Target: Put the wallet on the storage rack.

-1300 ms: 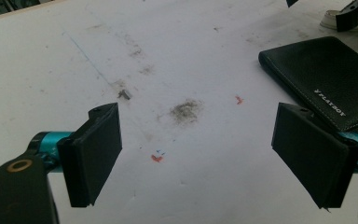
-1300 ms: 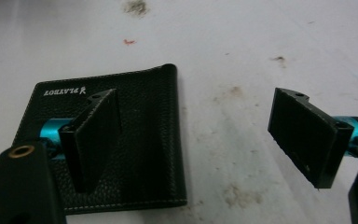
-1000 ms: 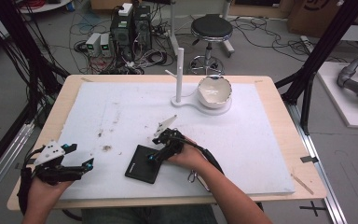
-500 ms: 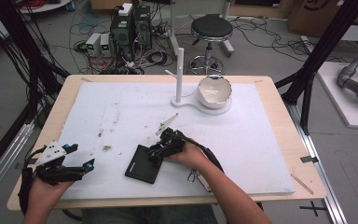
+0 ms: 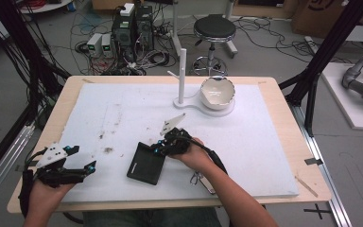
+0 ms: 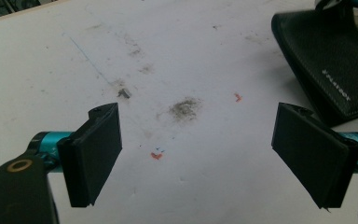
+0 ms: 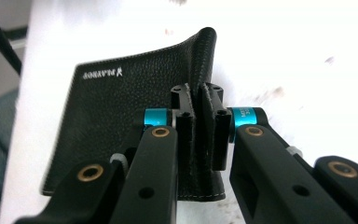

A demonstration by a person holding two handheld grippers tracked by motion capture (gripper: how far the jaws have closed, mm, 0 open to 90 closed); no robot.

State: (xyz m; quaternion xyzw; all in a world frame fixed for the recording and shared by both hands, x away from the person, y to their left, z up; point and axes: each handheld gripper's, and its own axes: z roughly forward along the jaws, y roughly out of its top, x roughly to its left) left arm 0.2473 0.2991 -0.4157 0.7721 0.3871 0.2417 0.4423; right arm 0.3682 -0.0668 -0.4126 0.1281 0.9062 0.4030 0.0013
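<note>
Item: black leather wallet (image 5: 146,163), lying near the front edge of the white table (image 5: 264,142); its right edge is now lifted off the surface, where a second ago it lay flat. My right gripper (image 7: 198,116) has just been closing and now pinches that raised edge between its pads. My left gripper (image 6: 214,154) rests wide apart at the front left, nothing between its pads, unmoved.
</note>
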